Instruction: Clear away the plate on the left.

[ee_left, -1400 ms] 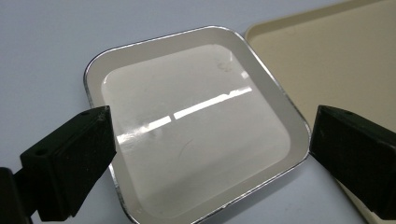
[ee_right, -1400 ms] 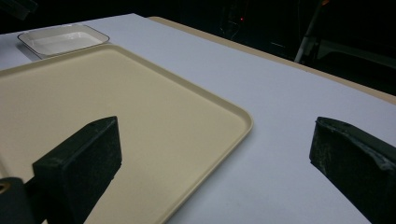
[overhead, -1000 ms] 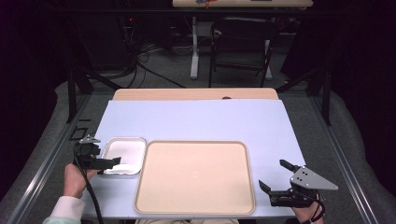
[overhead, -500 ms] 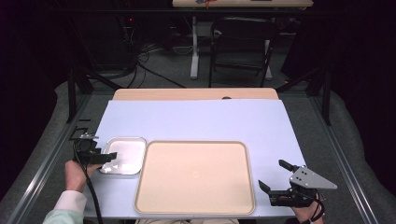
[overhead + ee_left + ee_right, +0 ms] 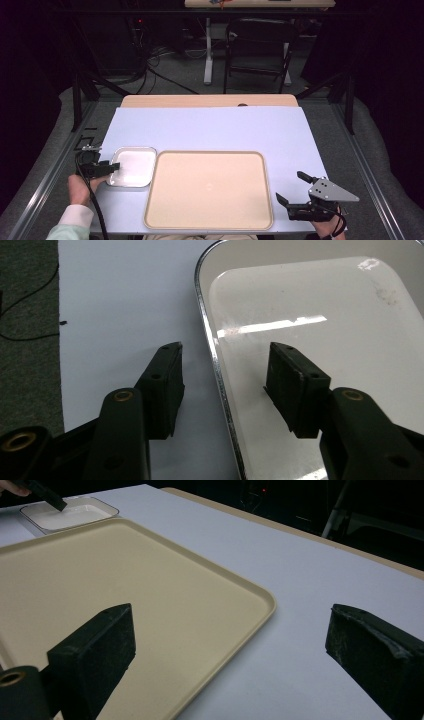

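Note:
A small shiny metal tray [image 5: 134, 165] [image 5: 325, 340] lies at the left of the mat, touching a large beige tray [image 5: 210, 190] [image 5: 100, 580]. My left gripper [image 5: 114, 168] [image 5: 222, 347] straddles the metal tray's left rim, with one pad outside on the mat and one inside the tray. Its jaws have just been closing, but a gap still shows on each side of the rim, so the pads do not press on it. My right gripper [image 5: 290, 186] [image 5: 230, 625] rests wide open at the beige tray's near right corner, with nothing between its pads.
A pale blue mat [image 5: 215, 130] covers the table, and a wooden strip [image 5: 210, 101] shows at its far edge. Beyond the table, a chair [image 5: 257, 45] and cables stand on the dark floor. The metal tray [image 5: 65, 512] shows far off in the right gripper view.
The left gripper's jaws have narrowed around the metal tray's left rim, and the hand has shifted slightly left and down. The right gripper has stayed in place.

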Tool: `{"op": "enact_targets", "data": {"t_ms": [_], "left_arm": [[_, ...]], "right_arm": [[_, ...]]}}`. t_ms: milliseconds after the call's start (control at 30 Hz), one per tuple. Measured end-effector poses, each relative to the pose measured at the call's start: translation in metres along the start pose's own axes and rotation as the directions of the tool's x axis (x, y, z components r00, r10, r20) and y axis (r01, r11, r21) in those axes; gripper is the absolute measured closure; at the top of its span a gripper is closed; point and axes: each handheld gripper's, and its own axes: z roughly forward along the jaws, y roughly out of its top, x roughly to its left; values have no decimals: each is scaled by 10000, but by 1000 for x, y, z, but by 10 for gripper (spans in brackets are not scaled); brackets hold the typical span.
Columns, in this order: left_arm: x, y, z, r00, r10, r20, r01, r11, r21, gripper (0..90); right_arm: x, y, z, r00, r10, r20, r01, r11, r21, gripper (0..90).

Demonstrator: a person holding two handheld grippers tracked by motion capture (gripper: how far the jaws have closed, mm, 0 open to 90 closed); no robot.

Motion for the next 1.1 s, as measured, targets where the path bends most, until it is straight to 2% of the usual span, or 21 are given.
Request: {"op": "enact_targets", "data": {"t_ms": [167,233,433,500,733,833,933,967,1033,1100], "left_arm": [[-2,1,0,9994,-76,-348,79,9999,71,576],[-2,0,0,9997,-230,-80,230,9997,9,646],[2,-1,0,9977,-661,128,662,9978,-89,705],[4,-2,0,9956,-863,355,867,9962,-97,769],[8,-4,0,9885,-1350,678,1364,9905,-169,784],[10,-5,0,9872,-1403,761,1423,9896,-217,789],[13,-7,0,9831,-1608,879,1646,9856,-383,840],[14,-8,0,9777,-1813,1057,1869,9813,-455,844],[15,-9,0,9739,-1947,1166,2015,9782,-495,854],[15,-9,0,9720,-2023,1194,2093,9766,-492,861]], "right_arm": [[0,0,-1,9999,19,117,-18,10000,-49,59],[0,0,-1,9999,28,123,-27,10000,-48,60],[0,0,-1,9999,40,150,-39,10000,-46,64],[-1,0,-1,9999,31,152,-30,10000,-48,66],[-1,0,0,9999,20,132,-20,10000,9,81],[-1,0,0,9998,75,195,-75,10000,-11,84],[-1,0,0,9997,81,213,-81,10000,4,87],[-1,0,0,9998,82,201,-83,10000,7,87],[-1,0,0,9998,79,191,-79,10000,-2,87],[-1,0,0,9998,59,215,-60,10000,39,87]]}}
